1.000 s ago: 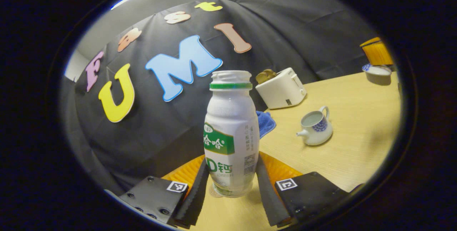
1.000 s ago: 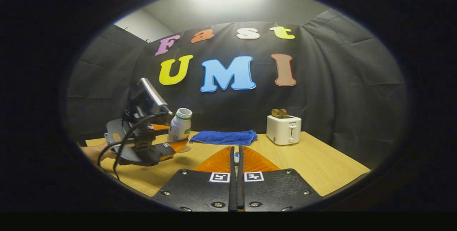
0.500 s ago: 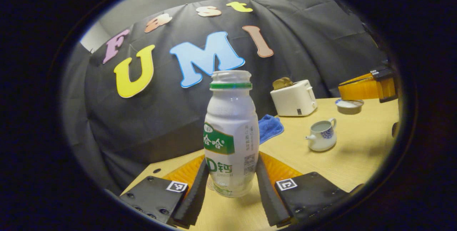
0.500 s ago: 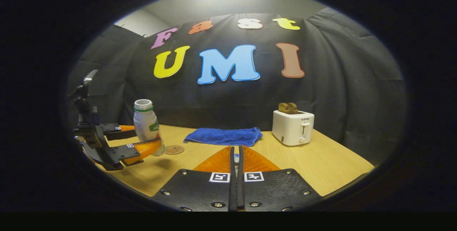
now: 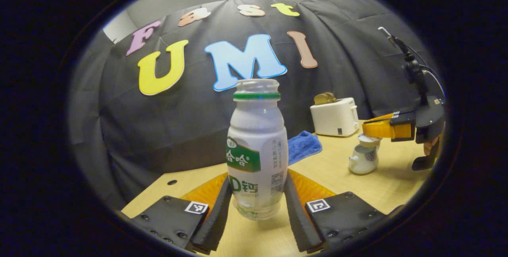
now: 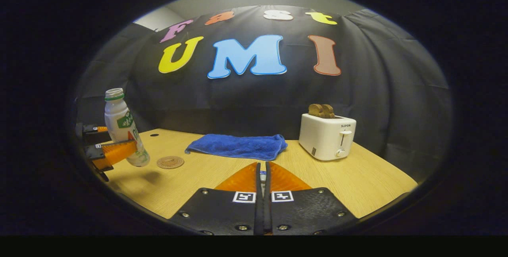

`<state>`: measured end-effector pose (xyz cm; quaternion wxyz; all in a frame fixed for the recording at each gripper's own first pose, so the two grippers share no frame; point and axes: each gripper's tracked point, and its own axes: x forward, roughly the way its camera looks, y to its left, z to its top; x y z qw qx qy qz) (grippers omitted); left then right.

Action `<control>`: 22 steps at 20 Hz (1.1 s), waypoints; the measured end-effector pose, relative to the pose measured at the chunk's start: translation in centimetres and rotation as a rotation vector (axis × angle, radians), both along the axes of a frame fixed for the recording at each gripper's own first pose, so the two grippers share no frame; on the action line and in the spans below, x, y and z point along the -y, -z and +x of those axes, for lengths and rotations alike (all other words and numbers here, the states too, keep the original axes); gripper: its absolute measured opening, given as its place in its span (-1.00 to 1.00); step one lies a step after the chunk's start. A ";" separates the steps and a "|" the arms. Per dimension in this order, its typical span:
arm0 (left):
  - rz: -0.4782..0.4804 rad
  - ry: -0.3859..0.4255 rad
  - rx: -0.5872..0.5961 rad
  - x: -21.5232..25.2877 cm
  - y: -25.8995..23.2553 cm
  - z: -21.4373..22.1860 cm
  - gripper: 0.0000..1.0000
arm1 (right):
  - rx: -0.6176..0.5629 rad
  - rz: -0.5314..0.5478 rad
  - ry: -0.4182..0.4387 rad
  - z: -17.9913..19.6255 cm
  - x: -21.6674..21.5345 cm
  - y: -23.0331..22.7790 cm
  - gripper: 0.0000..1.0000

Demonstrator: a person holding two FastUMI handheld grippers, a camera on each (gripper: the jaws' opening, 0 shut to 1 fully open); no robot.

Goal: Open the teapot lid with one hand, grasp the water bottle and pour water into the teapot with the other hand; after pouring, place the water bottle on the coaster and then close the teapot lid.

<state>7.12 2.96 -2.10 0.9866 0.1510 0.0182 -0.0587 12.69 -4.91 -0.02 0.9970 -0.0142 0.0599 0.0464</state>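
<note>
In the left gripper view, one water bottle, white with a green band at the neck and no cap, stands upright at the centre of the frame, clamped between the two fingers of the left tongs, which press on its lower sides; its base hangs just above the counter. To the right of it in that view sit one blue cloth, one white toaster with toast in its slots, and one small white teapot with blue decoration, spout pointing left. The right tongs reach in from the right edge of the frame directly above the teapot, with the teapot lid at their tips just over the pot's mouth; whether the lid is seated or a little raised cannot be told. In the right gripper view, the right tongs at bottom centre have their two fingers drawn together with only a thin slit between them, and a small pale piece shows at the far end of the slit. At the left edge of that view the left tongs carry the bottle, tilted, its base off the counter, with a shadow under it. One round brown coaster lies flat on the counter just right of the bottle's base and is bare. The blue cloth lies at mid-frame and the toaster stands to its right, both along the counter's far edge.
</note>
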 end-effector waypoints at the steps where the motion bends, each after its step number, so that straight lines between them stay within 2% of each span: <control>1: -0.007 0.005 -0.008 0.1 0.2 0.2 0.57 | 0.003 -0.013 0.004 0.3 0.0 0.1 -0.99; 2: -0.012 0.007 -0.014 -0.1 0.3 0.3 0.63 | -0.001 -0.027 0.010 0.6 0.1 0.4 -1.00; 9: -0.096 -0.020 -0.030 -2.4 0.2 1.0 0.63 | -0.038 -0.015 0.019 1.5 0.5 2.4 -1.00; 10: -0.100 -0.026 -0.028 -2.6 0.1 1.1 0.62 | -0.038 -0.001 0.022 1.5 0.5 2.4 -0.67; 11: -0.105 -0.030 -0.031 -3.0 0.0 1.1 0.50 | -0.036 0.008 0.024 1.5 0.5 2.5 -0.99; 13: -0.130 -0.049 -0.031 -3.7 -0.2 1.3 0.50 | -0.043 0.002 0.024 1.5 0.4 3.0 -0.90; 14: -0.150 -0.053 -0.038 -3.8 -0.2 1.5 0.62 | -0.043 -0.011 0.037 1.2 0.8 2.9 -0.82; 15: -0.168 -0.058 -0.042 -3.8 -0.1 1.9 0.62 | -0.026 -0.026 0.058 1.0 1.3 2.5 -0.92; 16: -0.176 -0.064 -0.041 -4.2 -0.2 2.4 0.62 | 0.004 -0.032 0.071 0.6 1.6 1.6 -0.27; 17: -0.182 -0.070 -0.039 -4.4 -0.4 3.1 0.62 | 0.039 -0.031 0.072 0.3 1.5 0.7 -0.18; 18: -0.197 -0.068 -0.036 -4.4 -0.6 3.9 0.62 | 0.070 -0.024 0.069 -0.1 1.5 -0.2 0.00; 19: -0.216 -0.056 -0.038 -4.3 -0.7 4.6 0.62 | 0.095 -0.012 0.072 -0.4 1.6 -0.8 0.49; 20: -0.237 -0.044 -0.040 -4.1 -0.6 5.4 0.62 | 0.108 0.003 0.075 -0.6 1.8 -1.2 0.59; 22: -0.266 -0.048 -0.061 -4.4 0.3 7.5 0.62 | 0.121 0.019 0.091 -0.7 2.3 -1.6 0.60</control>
